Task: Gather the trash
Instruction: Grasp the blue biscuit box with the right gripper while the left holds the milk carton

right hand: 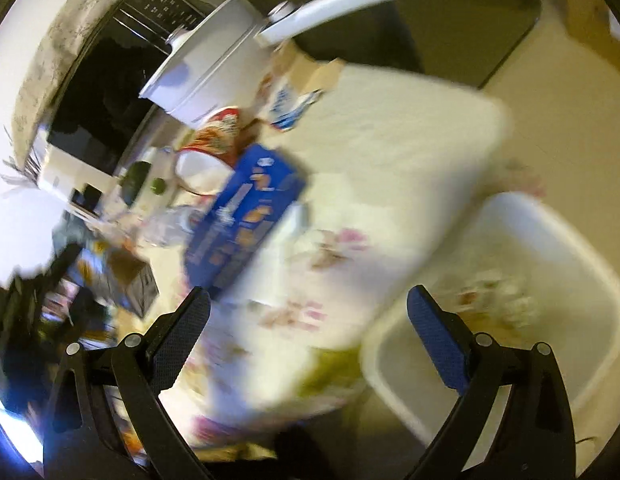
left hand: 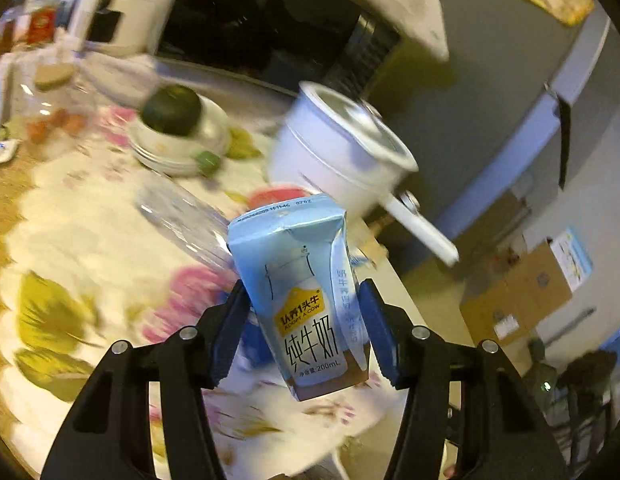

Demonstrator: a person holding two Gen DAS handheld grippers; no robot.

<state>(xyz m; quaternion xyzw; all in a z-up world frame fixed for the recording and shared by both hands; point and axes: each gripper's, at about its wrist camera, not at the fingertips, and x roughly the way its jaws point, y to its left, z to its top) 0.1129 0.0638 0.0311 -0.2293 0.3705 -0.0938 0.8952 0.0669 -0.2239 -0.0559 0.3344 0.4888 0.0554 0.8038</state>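
Blue milk carton point(left hand: 306, 300) sits squeezed tight in your left hand-held gripper point(left hand: 304, 332), up above the flowery worktop point(left hand: 70, 220). Hold it firmly and carry it slowly to the white bin point(right hand: 510, 300). Your right hand-held gripper point(right hand: 310, 320) is wide apart with nothing in it.

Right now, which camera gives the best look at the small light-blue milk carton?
The left wrist view: the small light-blue milk carton sits sharp and central, clamped in the left gripper. In the blurred right wrist view, I cannot pick it out.

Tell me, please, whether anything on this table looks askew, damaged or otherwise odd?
The milk carton held between the left gripper fingers is tilted, and its top is dented. Behind it, a clear plastic bottle lies on its side on the floral tablecloth. In the right wrist view, a blue box lies flat and skewed.
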